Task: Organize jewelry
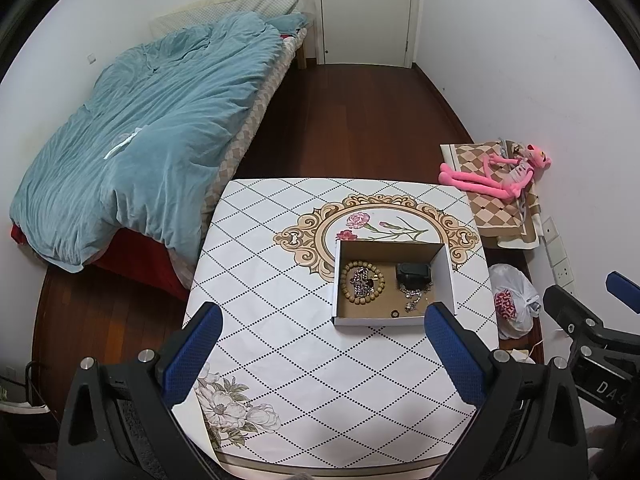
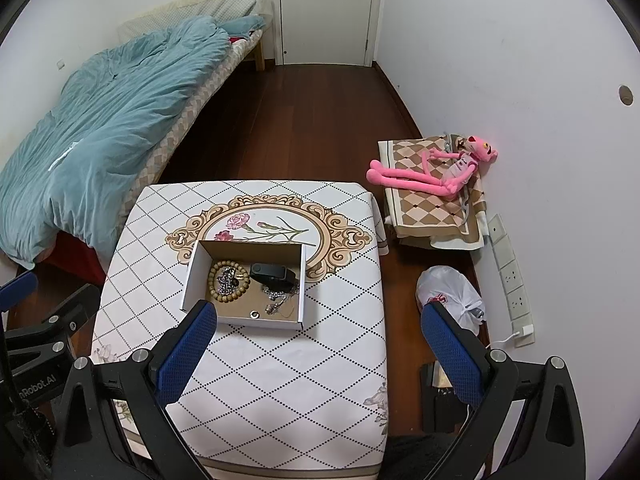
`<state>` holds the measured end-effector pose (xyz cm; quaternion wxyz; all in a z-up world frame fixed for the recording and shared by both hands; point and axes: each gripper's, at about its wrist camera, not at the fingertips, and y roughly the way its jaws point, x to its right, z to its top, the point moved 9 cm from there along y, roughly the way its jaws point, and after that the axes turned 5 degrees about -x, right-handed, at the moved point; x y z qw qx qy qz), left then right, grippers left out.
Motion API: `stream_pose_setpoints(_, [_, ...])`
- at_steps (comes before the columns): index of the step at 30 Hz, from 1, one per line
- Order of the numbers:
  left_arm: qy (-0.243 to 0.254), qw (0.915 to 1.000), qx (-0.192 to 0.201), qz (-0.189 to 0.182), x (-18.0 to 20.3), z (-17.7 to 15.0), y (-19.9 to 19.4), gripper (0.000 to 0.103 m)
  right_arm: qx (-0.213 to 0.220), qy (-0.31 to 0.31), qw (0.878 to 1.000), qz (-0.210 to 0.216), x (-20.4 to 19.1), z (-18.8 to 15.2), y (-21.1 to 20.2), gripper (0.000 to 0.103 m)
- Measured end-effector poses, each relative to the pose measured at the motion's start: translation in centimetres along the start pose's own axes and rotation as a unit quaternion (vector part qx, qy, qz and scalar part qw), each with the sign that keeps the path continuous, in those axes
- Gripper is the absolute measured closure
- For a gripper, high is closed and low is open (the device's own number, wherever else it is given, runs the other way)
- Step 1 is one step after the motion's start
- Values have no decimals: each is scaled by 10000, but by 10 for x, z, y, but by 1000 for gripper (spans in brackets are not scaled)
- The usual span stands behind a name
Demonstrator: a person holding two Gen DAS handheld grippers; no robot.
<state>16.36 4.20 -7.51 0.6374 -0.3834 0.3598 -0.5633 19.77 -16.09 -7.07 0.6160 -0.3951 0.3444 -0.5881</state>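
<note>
While both pairs of blue-padded fingers are spread wide with nothing held between them, the left gripper point(image 1: 324, 320) is poised above the near half of the table point(image 1: 280, 360), and the right gripper point(image 2: 320, 320) is held over the table's near right edge. In the left wrist view, the open cardboard box point(image 1: 394, 322) is seen just beyond the fingertips, its near right corner beside the right finger point(image 1: 452, 352). In the right wrist view, the box point(image 2: 244, 320) lies ahead and to the left, its near left corner hidden behind the left finger point(image 2: 188, 348).

Inside the one box, five pieces can be counted: one wooden bead bracelet point(image 1: 378, 294) at the left, one silver chain point(image 1: 362, 280) heaped within its loop, one black watch-like band point(image 1: 414, 272) at the far right, one silver chain with a pendant point(image 1: 414, 294) just in front of it, and one small ring point(image 1: 395, 313) near the front wall.

Farther out, one bed with a blue quilt point(image 1: 140, 140) is seen at the left, one pink plush toy point(image 1: 496, 172) on a folded chequered cloth point(image 1: 496, 208) at the right, one white plastic bag point(image 1: 514, 300) on the floor, and one white door point(image 1: 366, 12) at the far wall.
</note>
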Motion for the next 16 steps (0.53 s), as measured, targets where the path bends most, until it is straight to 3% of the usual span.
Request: stream_pose_setpoints(16, [-14, 10000, 37, 29, 0, 1, 0, 0, -24, 11, 10000, 15, 0, -3, 0, 0])
